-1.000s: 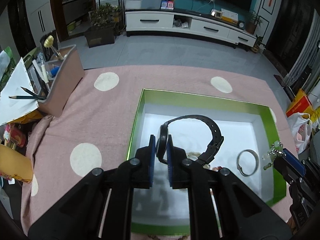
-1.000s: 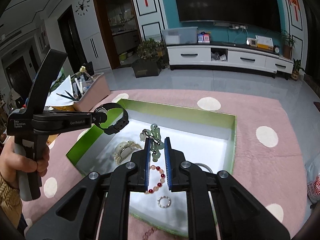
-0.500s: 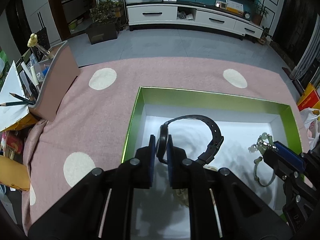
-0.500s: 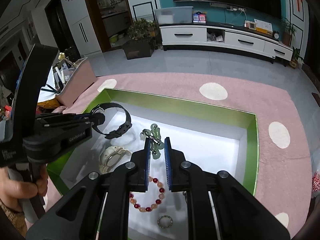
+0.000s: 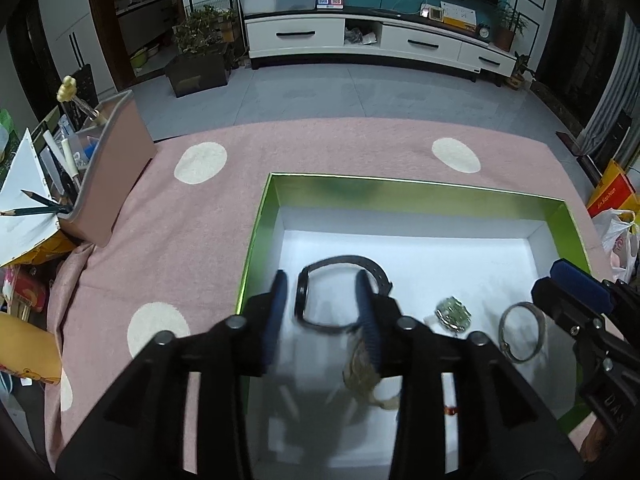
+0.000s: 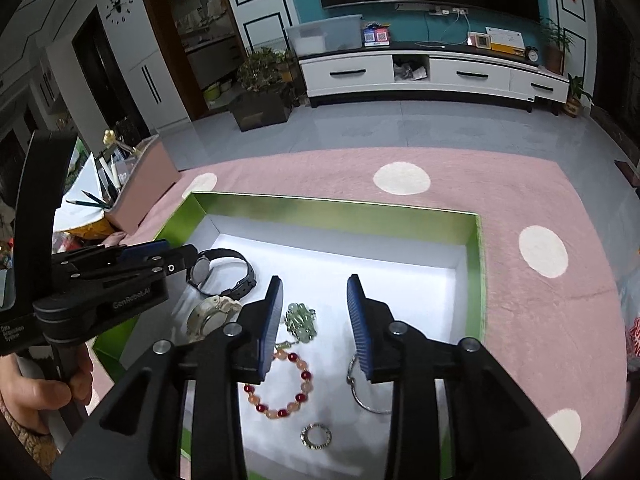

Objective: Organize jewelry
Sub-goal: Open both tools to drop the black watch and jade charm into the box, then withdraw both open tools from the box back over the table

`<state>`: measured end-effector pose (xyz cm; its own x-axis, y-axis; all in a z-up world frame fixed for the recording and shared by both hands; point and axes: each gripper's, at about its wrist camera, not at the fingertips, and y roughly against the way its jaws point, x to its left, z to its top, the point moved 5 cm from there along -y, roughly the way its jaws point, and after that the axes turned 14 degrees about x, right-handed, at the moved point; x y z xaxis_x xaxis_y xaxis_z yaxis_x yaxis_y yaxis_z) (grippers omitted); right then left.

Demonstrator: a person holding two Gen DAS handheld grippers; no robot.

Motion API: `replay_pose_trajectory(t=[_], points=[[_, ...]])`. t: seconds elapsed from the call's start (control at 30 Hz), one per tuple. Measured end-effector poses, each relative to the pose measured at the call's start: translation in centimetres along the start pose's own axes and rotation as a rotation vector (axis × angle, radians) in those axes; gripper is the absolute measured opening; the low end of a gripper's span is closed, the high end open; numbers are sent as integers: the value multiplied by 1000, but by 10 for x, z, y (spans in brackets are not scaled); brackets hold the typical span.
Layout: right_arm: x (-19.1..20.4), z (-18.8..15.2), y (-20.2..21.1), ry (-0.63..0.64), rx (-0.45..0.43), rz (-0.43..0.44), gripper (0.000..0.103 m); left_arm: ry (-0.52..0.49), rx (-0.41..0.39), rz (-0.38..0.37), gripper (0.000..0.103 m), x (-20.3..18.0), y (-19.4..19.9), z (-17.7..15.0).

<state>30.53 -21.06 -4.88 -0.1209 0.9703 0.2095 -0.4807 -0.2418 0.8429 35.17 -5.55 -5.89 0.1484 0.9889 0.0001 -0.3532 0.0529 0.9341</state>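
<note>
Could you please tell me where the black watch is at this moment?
The black watch lies on the white floor of the green box, at its left end in the right wrist view, just behind the pale watch and beside the open left claw.

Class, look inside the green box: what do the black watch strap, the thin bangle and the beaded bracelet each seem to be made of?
Black watch strap: looks like matte rubber or silicone, dull and flexible.
Thin bangle: probably polished metal, silvery with a bright glint.
Beaded bracelet: glossy red and peach beads, possibly stone, glass or plastic; the look leaves it open.
</note>
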Motion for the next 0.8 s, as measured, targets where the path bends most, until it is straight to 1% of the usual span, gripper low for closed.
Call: replay_pose_trajectory(t=[0.03,0.1,0.13,0.17,0.2,0.23,0.27,0.37,0.47,0.53,0.67,0.8], points=[[-2,-3,5,-4,-7,6,38,-5,-6,0,46,0,4,-2],[-4,-10,14,-8,-21,15,40,-15,-22,1,56,1,15,-9],[-5,-14,20,-8,-30,17,40,-13,-31,2,58,4,21,-14],[-5,-18,25,-7,-35,19,41,-6,-45,-3,64,7,29,-20],[-5,-24,32,-6,-45,22,44,-2,-52,-9,68,10,35,-26],[-7,-29,38,-7,-54,23,47,0,-58,-14,68,11,40,-30],[-8,-34,45,-7,-63,23,49,2,-65,-21,70,16,45,-35],[-9,-48,60,-4,-77,26,49,21,-83,-21,76,29,64,-58],[-10,-66,75,5,-86,22,51,27,-91,-11,80,39,76,-82],[-10,-76,82,7,-91,18,57,31,-92,-2,80,45,81,-97],[-8,-95,98,19,-103,-2,57,33,-76,-1,80,51,86,-127],[-2,-110,108,34,-103,2,57,37,-64,-4,80,52,87,-153]])
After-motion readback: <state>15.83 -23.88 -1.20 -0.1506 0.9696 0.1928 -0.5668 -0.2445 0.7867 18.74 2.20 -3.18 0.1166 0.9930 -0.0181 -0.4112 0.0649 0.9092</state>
